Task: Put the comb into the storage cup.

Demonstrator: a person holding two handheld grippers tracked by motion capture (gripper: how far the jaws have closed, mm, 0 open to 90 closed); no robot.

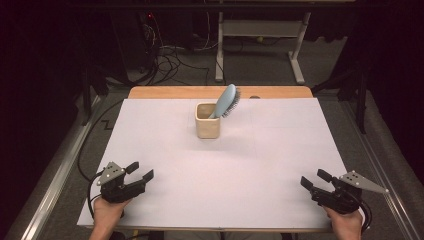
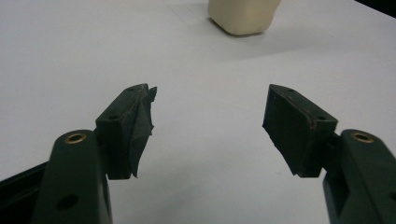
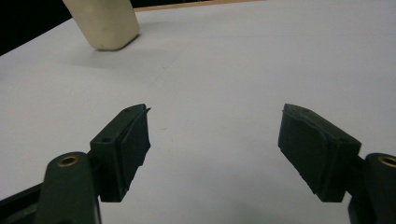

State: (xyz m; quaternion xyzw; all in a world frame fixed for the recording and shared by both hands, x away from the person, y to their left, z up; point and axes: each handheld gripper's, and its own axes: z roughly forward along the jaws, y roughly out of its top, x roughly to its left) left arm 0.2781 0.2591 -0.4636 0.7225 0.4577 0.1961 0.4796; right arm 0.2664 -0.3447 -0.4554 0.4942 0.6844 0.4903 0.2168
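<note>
1. Here, a cream square cup (image 1: pixel 207 123) stands upright on the far middle of the white table (image 1: pixel 225 180), a pale blue hairbrush (image 1: pixel 226 101) propped in it with its handle down and its bristled head leaning out to the right above the rim.
2. At the near left corner, the left gripper (image 1: pixel 140 171) rests in a hand (image 1: pixel 107 210), its jaws spread wide with nothing between them, aimed toward the table's middle.
3. In the left gripper view, the two black pads (image 2: pixel 135 126) stand well apart over bare white surface, and the foot of the cup (image 2: pixel 243 16) sits far ahead, slightly right of centre.
4. At the near right corner, the right gripper (image 1: pixel 315 179) is likewise held with jaws parted and empty, well apart from the cup.
5. In the right gripper view, the cup (image 3: pixel 105 23) appears far off to the upper left, its top cut off by the picture's edge.
6. Both grippers lie near the table's front edge, far from each other.
</note>
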